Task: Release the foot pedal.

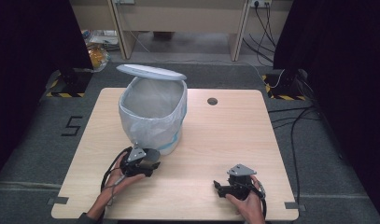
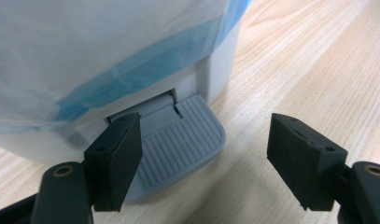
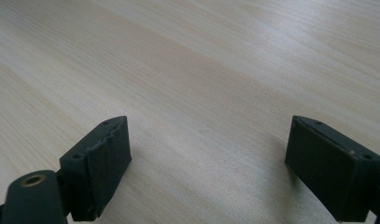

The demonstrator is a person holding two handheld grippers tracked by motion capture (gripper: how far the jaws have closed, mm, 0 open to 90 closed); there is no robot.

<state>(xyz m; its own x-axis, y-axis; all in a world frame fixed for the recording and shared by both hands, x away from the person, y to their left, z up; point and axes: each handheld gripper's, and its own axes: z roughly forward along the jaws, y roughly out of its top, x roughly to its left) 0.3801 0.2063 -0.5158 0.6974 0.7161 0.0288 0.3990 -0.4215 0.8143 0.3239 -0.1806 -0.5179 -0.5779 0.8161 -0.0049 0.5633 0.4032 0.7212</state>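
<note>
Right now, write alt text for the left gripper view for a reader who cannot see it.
The left gripper, its two black jaws spread wide, hovers low over the grey ribbed foot pedal at the base of a white pedal bin. A translucent bin liner with a blue band hangs down the bin's side. All sit on a light wooden table.

A single black digit "5" can be read in the high view, marked on the grey floor off the table's left edge, at about nine o'clock from the lined pedal bin. The figure is blocky and angular, as if laid out in strips of tape. No other text, label, brand or number is legible on the bin, its liner, the table or the grippers in any view.
</note>
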